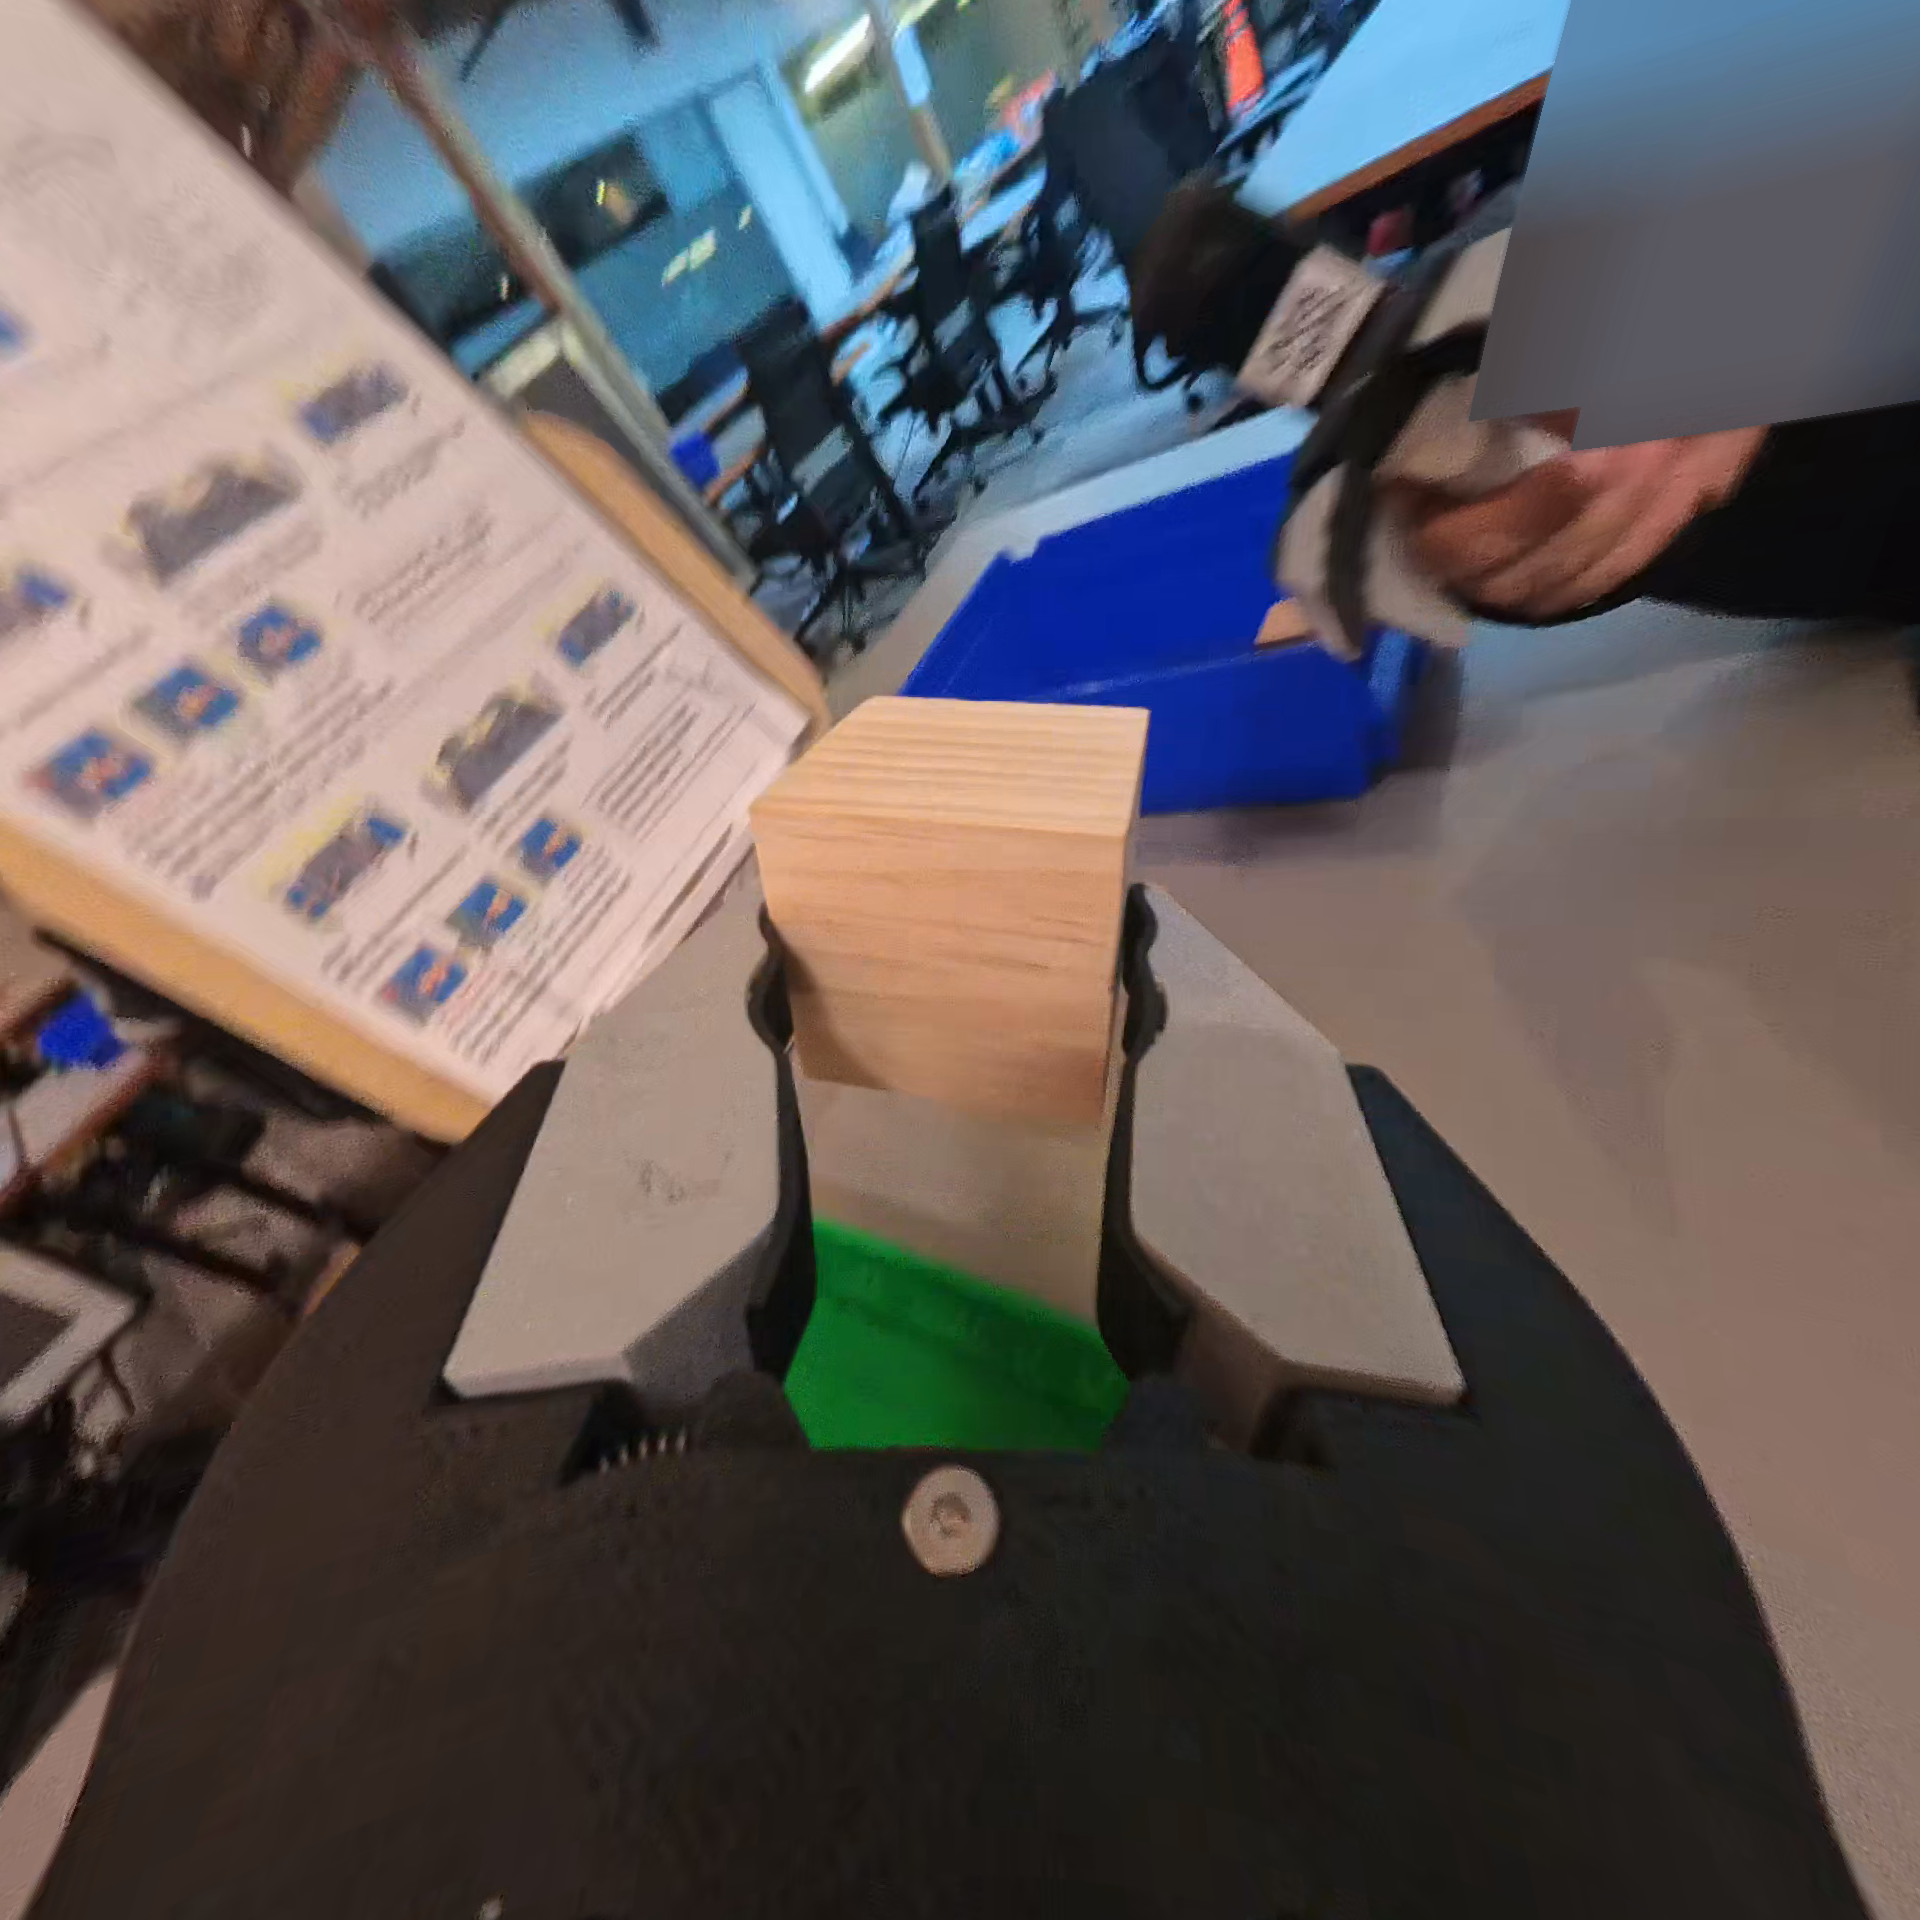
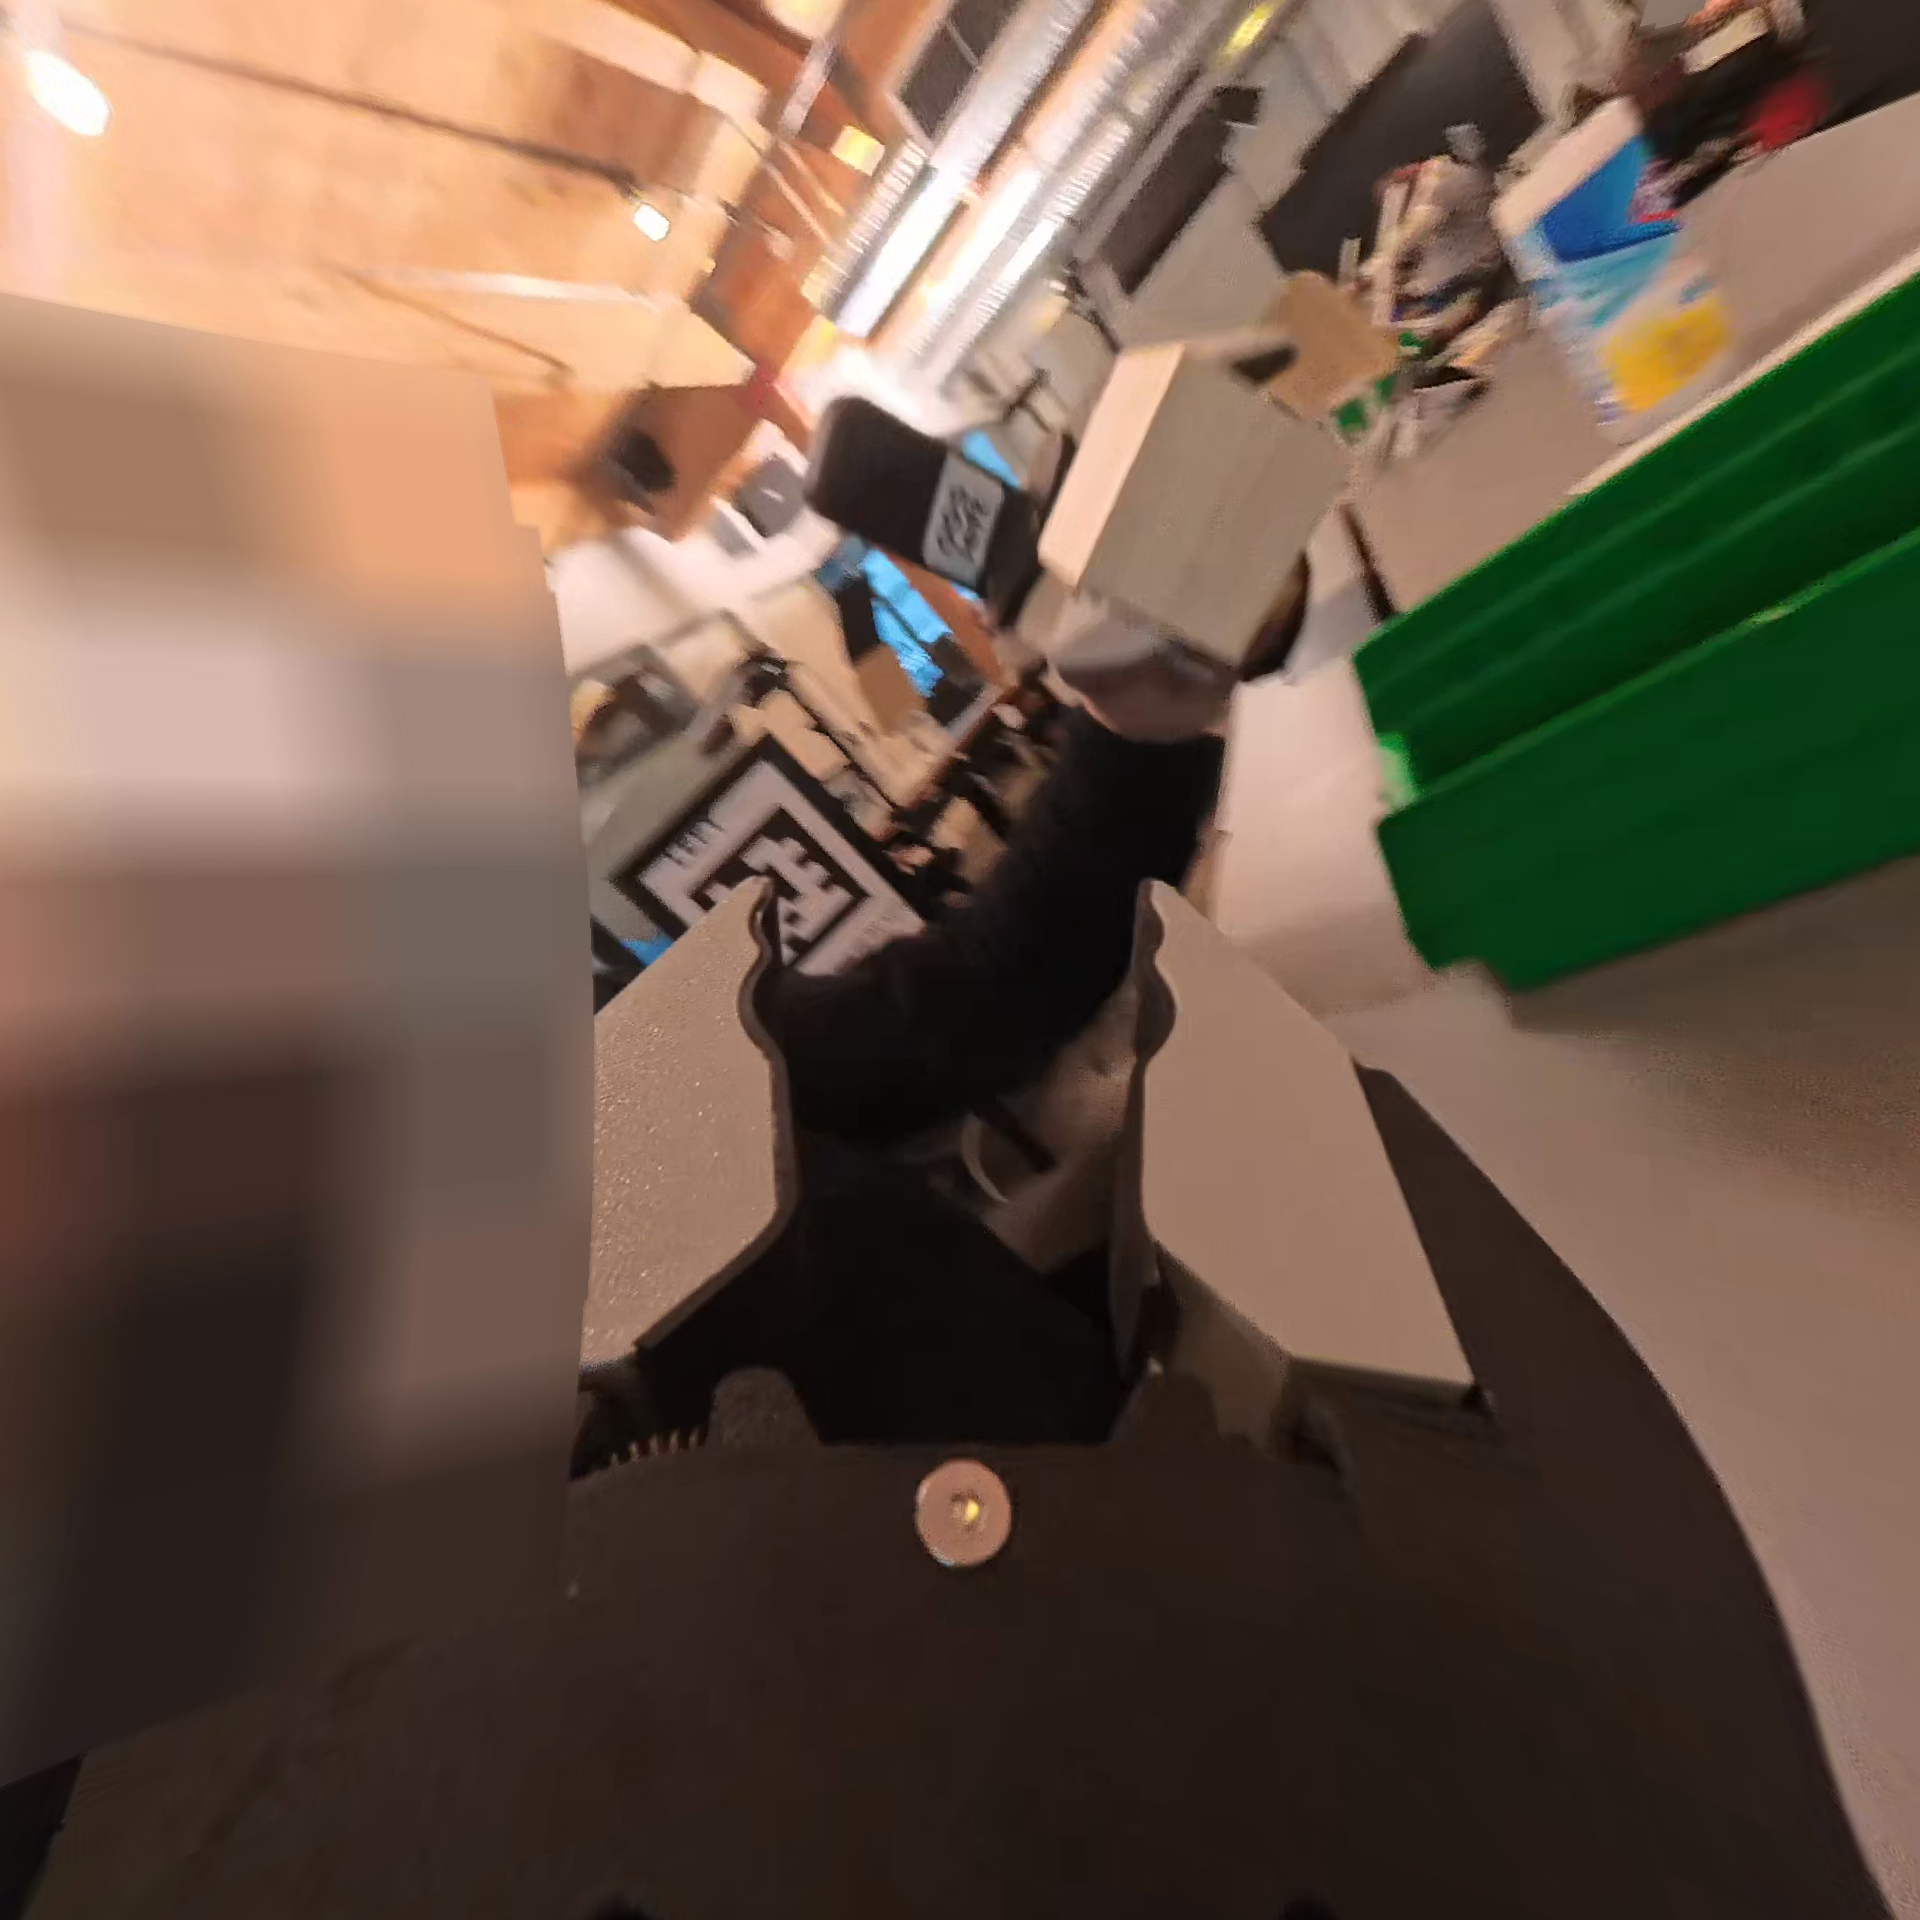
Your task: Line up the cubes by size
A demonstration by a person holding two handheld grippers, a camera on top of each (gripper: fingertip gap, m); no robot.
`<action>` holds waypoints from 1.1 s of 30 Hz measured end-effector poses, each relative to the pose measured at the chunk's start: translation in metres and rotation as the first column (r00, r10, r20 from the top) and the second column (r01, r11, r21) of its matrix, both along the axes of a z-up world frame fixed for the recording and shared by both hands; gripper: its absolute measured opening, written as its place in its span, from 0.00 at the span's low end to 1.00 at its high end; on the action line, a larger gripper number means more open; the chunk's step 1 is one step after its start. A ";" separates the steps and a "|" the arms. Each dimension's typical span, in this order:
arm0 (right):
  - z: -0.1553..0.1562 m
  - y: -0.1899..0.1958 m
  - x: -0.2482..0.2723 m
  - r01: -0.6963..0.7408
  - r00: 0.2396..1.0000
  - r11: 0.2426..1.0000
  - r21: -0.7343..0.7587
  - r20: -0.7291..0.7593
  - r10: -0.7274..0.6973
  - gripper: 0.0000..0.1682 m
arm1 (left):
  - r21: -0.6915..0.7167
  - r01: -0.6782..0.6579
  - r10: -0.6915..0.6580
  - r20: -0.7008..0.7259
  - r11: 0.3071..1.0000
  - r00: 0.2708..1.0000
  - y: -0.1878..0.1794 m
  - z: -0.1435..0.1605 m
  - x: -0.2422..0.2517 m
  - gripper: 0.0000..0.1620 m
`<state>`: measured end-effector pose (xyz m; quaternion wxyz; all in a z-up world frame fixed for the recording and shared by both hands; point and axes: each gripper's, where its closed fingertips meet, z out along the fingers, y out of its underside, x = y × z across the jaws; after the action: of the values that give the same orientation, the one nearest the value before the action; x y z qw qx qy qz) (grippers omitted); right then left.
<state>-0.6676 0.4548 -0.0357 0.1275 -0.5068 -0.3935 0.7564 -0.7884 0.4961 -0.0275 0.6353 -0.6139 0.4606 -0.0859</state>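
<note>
My left gripper (image 1: 951,930) is shut on a pale wooden cube (image 1: 935,831) and holds it in the air above the grey table (image 1: 1558,1039). The same cube (image 2: 1174,499) shows in the right wrist view, held up by the far gripper at the end of a black sleeve (image 2: 1039,935). My right gripper (image 2: 956,904) is open with nothing between its fingers. It also shows in the left wrist view (image 1: 1340,520), held by a hand over the blue bin (image 1: 1143,644). No other cubes are clearly visible.
A green bin (image 2: 1662,748) stands on the table at the right, and its green (image 1: 935,1351) shows below my left fingers. A board with printed sheets (image 1: 312,623) leans at the left. A white and blue carton (image 2: 1610,270) stands behind the green bin.
</note>
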 end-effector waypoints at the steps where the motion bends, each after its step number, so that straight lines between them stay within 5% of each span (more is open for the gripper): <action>1: 0.007 0.000 -0.003 -0.024 1.000 0.998 -0.051 -0.016 0.023 0.44 | 0.032 0.033 -0.033 -0.011 0.999 0.999 -0.006 0.000 0.017 0.39; 7: 0.007 0.001 -0.035 0.047 0.998 0.996 -0.076 0.039 -0.044 0.49 | 0.186 0.141 -0.136 -0.040 0.972 0.990 -0.015 -0.008 0.086 0.39; 9: 0.002 0.007 -0.038 0.092 0.994 0.994 -0.063 0.058 -0.088 0.36 | 0.213 0.150 -0.147 -0.030 0.965 0.989 -0.015 -0.010 0.097 0.39; 17: -0.007 0.028 -0.025 0.166 0.983 0.984 -0.063 0.093 -0.160 0.34 | 0.231 0.084 -0.099 0.055 0.969 0.994 -0.002 -0.020 0.105 0.37; 21: 0.005 0.061 0.020 0.304 0.938 0.952 0.021 0.165 -0.304 0.33 | 0.205 0.094 -0.137 0.203 0.974 0.970 -0.008 -0.012 0.101 0.22; 24: 0.000 0.106 0.077 0.459 0.796 0.855 0.241 0.316 -0.516 0.34 | 0.093 0.093 -0.110 0.207 0.991 0.972 0.000 -0.029 0.109 0.09; 28: -0.045 0.161 0.152 0.534 0.435 0.674 0.510 0.517 -0.737 0.34 | -0.153 0.087 -0.069 0.121 0.984 0.990 0.012 -0.078 0.133 0.00; 30: -0.076 0.170 0.171 0.501 0.304 0.658 0.563 0.597 -0.742 0.34 | -0.228 0.093 -0.078 0.075 0.969 0.994 0.010 -0.095 0.142 0.00; 33: -0.114 0.170 0.178 0.463 0.204 0.689 0.558 0.689 -0.695 0.34 | -0.185 0.047 -0.045 0.017 0.982 0.999 0.012 -0.103 0.143 0.00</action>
<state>-0.4899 0.6250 -0.1500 0.2424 -0.9052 -0.2620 0.2306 -0.6456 0.5081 -0.1303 0.5760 -0.6590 0.4608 -0.1469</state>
